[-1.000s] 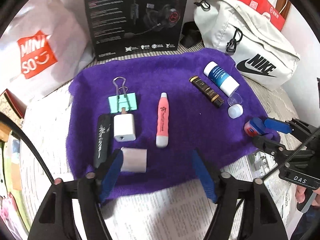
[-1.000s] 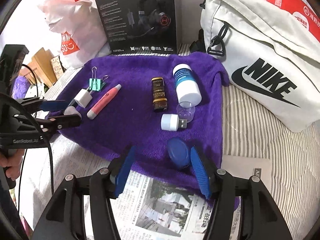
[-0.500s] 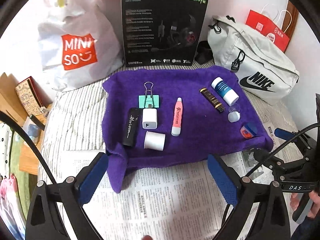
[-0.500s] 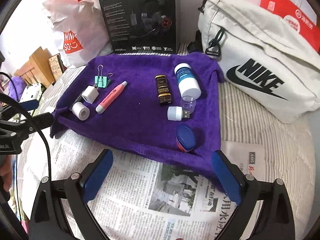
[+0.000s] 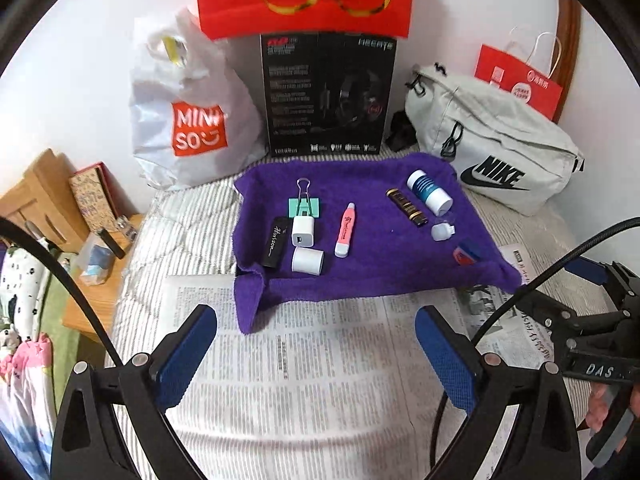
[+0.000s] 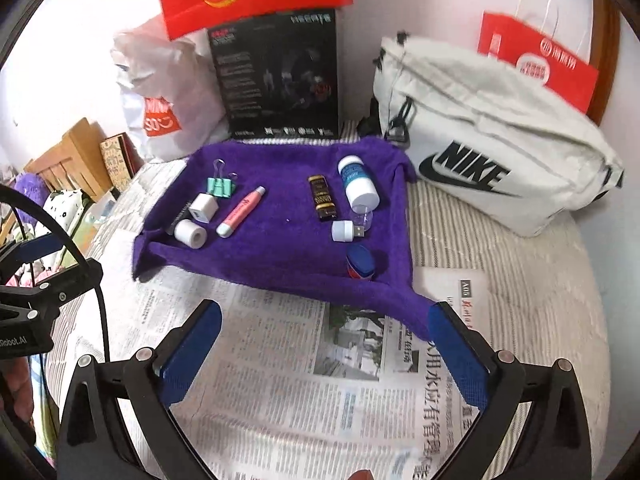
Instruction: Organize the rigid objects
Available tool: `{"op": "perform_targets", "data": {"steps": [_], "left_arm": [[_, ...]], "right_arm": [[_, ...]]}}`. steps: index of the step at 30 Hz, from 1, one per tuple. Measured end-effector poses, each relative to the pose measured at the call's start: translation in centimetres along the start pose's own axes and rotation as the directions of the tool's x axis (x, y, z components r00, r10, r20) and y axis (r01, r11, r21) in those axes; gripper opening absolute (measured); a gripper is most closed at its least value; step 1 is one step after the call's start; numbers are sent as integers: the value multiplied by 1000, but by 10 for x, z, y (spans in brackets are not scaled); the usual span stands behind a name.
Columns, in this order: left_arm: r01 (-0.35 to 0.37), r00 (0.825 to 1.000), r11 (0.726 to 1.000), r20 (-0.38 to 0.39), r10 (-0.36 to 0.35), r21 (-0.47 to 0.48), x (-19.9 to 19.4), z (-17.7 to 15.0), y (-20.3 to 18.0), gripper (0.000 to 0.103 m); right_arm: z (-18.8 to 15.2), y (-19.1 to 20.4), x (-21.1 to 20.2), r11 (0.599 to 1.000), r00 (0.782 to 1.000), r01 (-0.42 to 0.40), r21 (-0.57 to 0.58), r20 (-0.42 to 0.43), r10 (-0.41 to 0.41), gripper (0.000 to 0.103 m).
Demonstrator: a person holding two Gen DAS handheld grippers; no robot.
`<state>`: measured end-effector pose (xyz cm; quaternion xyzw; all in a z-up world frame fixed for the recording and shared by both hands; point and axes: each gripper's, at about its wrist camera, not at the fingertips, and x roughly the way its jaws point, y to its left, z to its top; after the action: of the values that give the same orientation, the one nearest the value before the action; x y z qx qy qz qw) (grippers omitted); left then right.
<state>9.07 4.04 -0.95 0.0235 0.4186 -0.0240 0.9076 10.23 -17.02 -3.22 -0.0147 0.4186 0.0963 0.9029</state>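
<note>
towel (image 5: 372,264): purple
binder clip (image 5: 304,207): mint green
marker (image 5: 345,230): pink, white ends
charger (image 5: 303,232): white
bed cover (image 5: 180,216): grey-white stripes
gripper pads (image 5: 186,356): blue

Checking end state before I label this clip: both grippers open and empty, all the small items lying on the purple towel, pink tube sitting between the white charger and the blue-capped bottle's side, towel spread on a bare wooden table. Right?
One thing is wrong: the purple towel lies on newspaper over striped bedding, not a bare wooden table, as the left wrist view shows. The rest stands.
</note>
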Motion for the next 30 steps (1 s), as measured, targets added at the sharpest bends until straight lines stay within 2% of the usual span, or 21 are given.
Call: {"op": "perform_targets", "data": {"steps": [5,11,21,30], "left_arm": [[-25,998,1000,63,25,-5,-31,-17,-13,101],[-51,997,999,48,52,-10,-39,-31,-26,102],[-64,992,997,107,69,-52,-68,-42,-29,102],[-69,991,994,112,77,-81,-72,-58,-27,102]], "right_arm": [[-17,7,-29,1000,999,17,-11,44,-16,102],[-29,7,-42,999,998,53,-9,47,-52,102],[-47,-3,-58,997,996,65,36,65,-67,102],[-60,1,-75,997,992,82,17,97,-83,102]]}}
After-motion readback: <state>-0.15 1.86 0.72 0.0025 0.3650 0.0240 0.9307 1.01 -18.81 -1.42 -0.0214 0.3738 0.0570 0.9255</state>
